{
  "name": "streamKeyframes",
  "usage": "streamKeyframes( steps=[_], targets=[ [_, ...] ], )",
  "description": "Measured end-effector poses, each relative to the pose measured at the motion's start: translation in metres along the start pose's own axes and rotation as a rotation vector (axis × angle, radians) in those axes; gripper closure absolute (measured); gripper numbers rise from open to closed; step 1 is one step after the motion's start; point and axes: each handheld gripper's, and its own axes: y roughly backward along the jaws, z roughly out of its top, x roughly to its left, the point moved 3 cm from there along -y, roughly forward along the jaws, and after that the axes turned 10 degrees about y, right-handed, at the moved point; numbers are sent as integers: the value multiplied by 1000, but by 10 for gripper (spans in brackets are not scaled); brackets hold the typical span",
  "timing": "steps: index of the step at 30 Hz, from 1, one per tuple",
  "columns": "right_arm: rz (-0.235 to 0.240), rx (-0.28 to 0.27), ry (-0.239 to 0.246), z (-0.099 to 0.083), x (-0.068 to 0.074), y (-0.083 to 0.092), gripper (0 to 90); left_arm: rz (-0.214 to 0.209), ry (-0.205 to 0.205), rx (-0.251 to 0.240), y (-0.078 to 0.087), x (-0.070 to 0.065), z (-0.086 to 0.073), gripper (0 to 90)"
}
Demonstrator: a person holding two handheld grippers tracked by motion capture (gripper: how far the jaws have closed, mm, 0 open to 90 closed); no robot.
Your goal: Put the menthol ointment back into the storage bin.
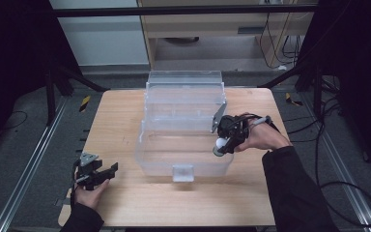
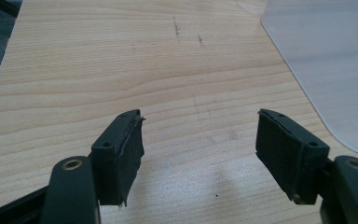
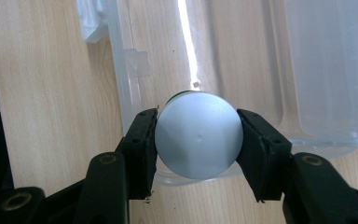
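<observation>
"Pinching a white-capped container point(image 3: 198, 144) with the right tool point(image 3: 197, 122), pads on opposite sides of the round cap. Hanging just over the front right corner of the clear bin point(image 1: 147, 159)."

"Looks light and stiff, probably hard plastic. Likely slick, too, being smooth and rounded, so prone to twisting out if squeezed off-centre."

"Best gripped right across the widest part, then, as now. Hard to tell what sits below the cap, apart from a sliver of green at its edge."

"And the left tool point(image 2: 198, 126)?"

"Spread wide with nothing between the pads — resting low over the table point(image 1: 121, 116), near the front left, well apart from the bin."

"Anything in the way?"

"Mainly the bin's near wall and rim, close under the container. Also the raised lid point(image 1: 183, 79) behind, and a grey hinge plate point(image 1: 219, 117) just beside the right hand point(image 1: 263, 137). Worth clearing the rim before lowering."
</observation>
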Motion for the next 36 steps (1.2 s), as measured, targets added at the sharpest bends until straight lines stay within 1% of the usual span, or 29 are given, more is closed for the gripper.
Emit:
streamKeyframes(
  steps=[2, 4, 7, 9, 11, 21, 25, 36],
  targets=[
    [4, 5, 16, -1, -1, -6, 505, 0, -1, 0, 0, 0, 0, 313],
    [10, 19, 9, -2, -2, -12, 505, 0, 0, 0, 0, 0, 0, 313],
    [8, 13, 18, -4, -3, -15, 505, 0, 0, 0, 0, 0, 0, 313],
    [19, 23, 9, -7, -3, -20, 505, 0, 0, 1, 0, 0, 0, 314],
    [22, 29, 14, -8, -3, -22, 505, 1, 0, 1, 0, 0, 0, 314],
    [39, 43, 0, -17, -2, -34, 505, 1, -1, 2, 0, 0, 0, 314],
    [52, 50, 1, -18, -1, -38, 504, 1, -2, 3, 0, 0, 0, 314],
    [74, 61, -11, -22, 0, -44, 504, 1, -3, 6, -1, 0, 0, 314]
  ],
)
